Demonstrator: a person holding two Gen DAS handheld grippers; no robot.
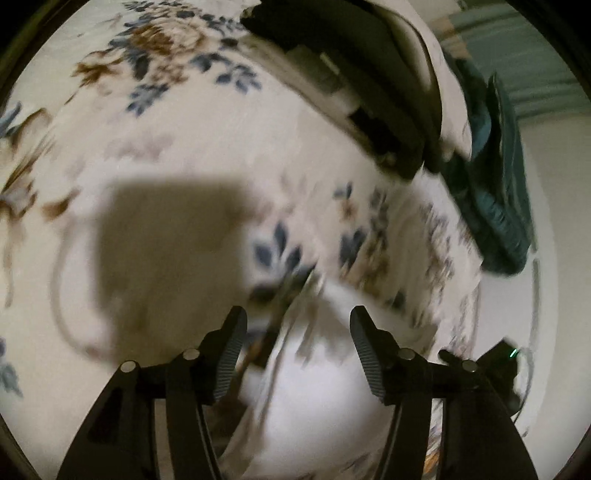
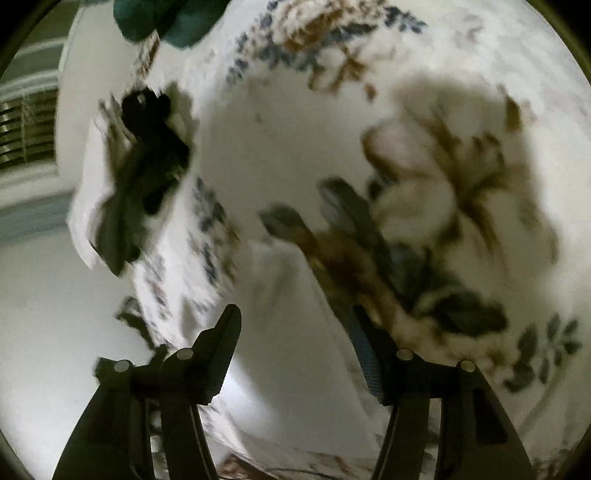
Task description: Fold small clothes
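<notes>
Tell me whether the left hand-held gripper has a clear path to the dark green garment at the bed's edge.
Probably yes: the left hand-held gripper is open and empty, with only floral bedspread before the green garment.

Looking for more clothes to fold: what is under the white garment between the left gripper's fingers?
The floral bedspread shows around the white garment; whatever lies beneath it is covered.

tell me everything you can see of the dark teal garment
The dark teal garment is a soft, thick-looking bundle, apparently bunched or loosely folded. It lies on the floral bedspread near its edge, beside a black object. In the right wrist view it shows only at the top edge. No gripper touches it. Blur hides its type.
</notes>
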